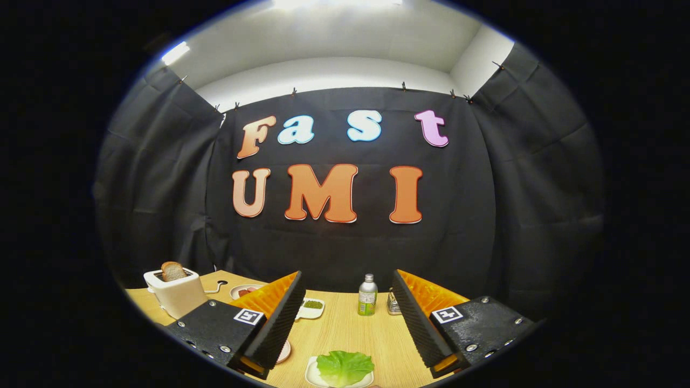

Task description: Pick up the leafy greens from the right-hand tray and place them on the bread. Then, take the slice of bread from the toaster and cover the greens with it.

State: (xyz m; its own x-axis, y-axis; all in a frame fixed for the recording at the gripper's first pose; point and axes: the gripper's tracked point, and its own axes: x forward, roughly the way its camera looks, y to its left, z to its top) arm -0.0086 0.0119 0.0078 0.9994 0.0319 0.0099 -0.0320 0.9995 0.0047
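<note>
Gripper (345, 345) fingers spread wide, nothing between the pads, held above the wooden table (345, 328) and looking level across it. Pads are ribbed, wedge-shaped, with square marker tags on the blocks behind them. The leafy greens (344, 367) sit between the fingertips at 6 o'clock, on a small white tray (312, 377) with rounded corners. The leaf is one thin, crinkled, floppy piece, probably soft plastic or real lettuce; can't tell which. Risks: a thin leaf lying flat on a shallow tray means the pads may close on the tray rim or skate over the leaf; pinching one edge could let it fold, droop or slip out mid-carry; a steep descent could tip or shove the light tray. A plate edge (284, 351) peeks out just beside the left finger at 8 o'clock; the bread there is hidden, so the drop point is uncertain. Beyond the left finger at 10 o'clock: a boxy, glossy white toaster (175, 293) with a rough brown bread slice (173, 271) standing out of the slot; gripping the slice too hard could crumble it, or drag the toaster. At 12 o'clock, a small bottle (367, 295) and a ridged metal item (393, 304) stand just beyond the fingers, well clear.
</note>
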